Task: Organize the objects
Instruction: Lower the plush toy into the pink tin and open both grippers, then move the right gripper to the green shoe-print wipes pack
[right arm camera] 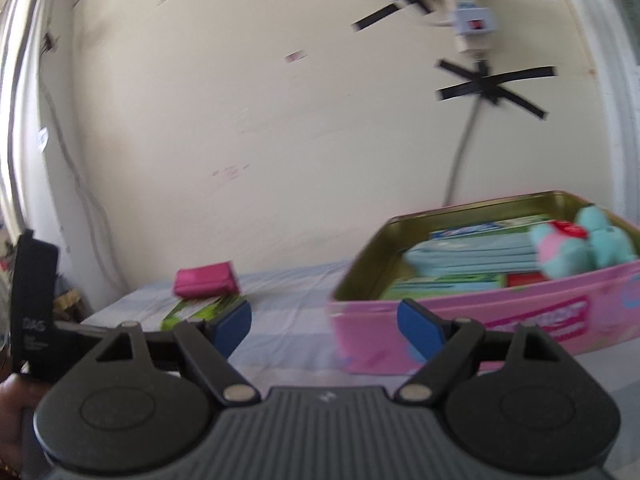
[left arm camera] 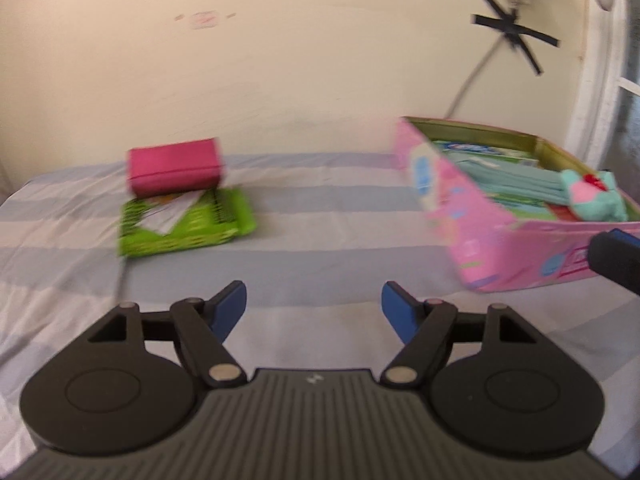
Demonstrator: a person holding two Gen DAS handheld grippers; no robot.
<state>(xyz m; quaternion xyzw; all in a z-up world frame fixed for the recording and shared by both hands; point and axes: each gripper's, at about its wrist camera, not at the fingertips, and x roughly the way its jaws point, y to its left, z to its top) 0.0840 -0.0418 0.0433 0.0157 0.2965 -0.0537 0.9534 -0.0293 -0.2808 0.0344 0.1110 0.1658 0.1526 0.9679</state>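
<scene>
A pink tin box [left arm camera: 496, 252] stands open on the striped bed sheet [left arm camera: 320, 240] at the right. It holds a teal and pink plush toy [left arm camera: 594, 196], folded teal cloth [left arm camera: 516, 182] and flat packets. A magenta pouch [left arm camera: 174, 166] lies on a green notebook [left arm camera: 184, 220] at the far left. My left gripper [left arm camera: 314, 306] is open and empty above the sheet, short of both. My right gripper [right arm camera: 324, 322] is open and empty, just before the box's [right arm camera: 500, 320] near left corner. The plush [right arm camera: 580, 244], pouch [right arm camera: 206, 280] and notebook [right arm camera: 200, 312] show in the right wrist view too.
A cream wall [left arm camera: 300, 60] rises right behind the bed, with black tape crosses [left arm camera: 516, 32] and a grey cable [left arm camera: 468, 84] hanging to the box. A power strip [right arm camera: 468, 12] hangs high on the wall. A white frame [left arm camera: 600, 80] stands at the right.
</scene>
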